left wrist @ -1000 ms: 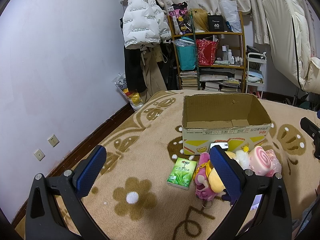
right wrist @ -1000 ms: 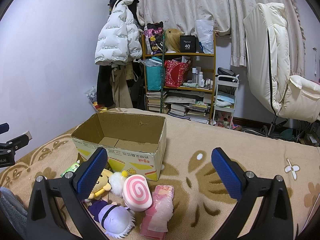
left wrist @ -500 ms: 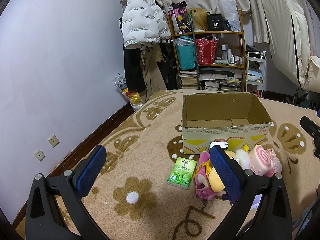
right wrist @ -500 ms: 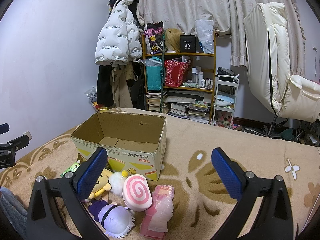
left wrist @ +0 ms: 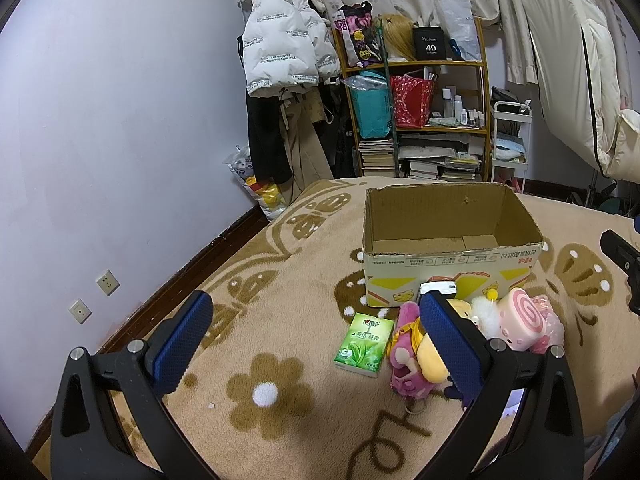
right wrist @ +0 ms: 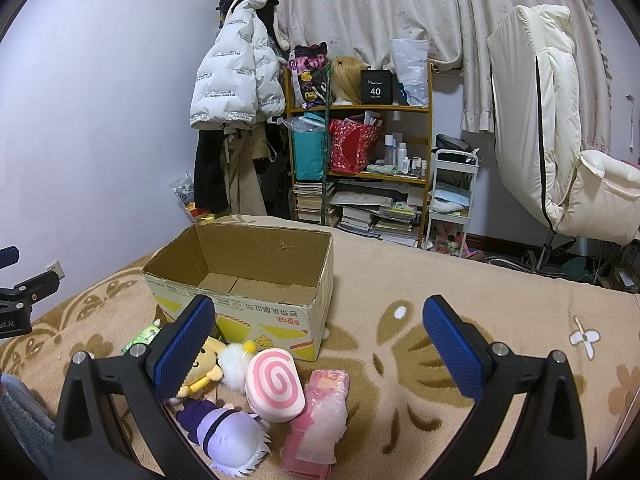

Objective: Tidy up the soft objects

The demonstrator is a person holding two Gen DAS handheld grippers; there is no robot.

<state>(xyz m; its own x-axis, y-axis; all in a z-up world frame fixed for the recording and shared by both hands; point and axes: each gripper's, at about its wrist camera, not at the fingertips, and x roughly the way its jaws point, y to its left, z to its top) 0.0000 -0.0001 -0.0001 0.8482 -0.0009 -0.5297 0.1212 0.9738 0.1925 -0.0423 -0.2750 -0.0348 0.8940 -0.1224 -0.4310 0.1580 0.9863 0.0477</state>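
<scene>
Cardboard box (right wrist: 256, 280) empty; plush toys (right wrist: 240, 392) heaped outside its front wall. Nothing stowed. Left gripper (left wrist: 316, 344), right gripper (right wrist: 316, 344): jaws open, empty.

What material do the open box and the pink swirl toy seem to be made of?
The box looks like brown corrugated cardboard, matte, with frayed rims and printed outer walls. The pink swirl toy seems to be soft foam or plush with a smooth, slightly glossy face; the pictures cannot settle which. It lies in front of the box.
</scene>
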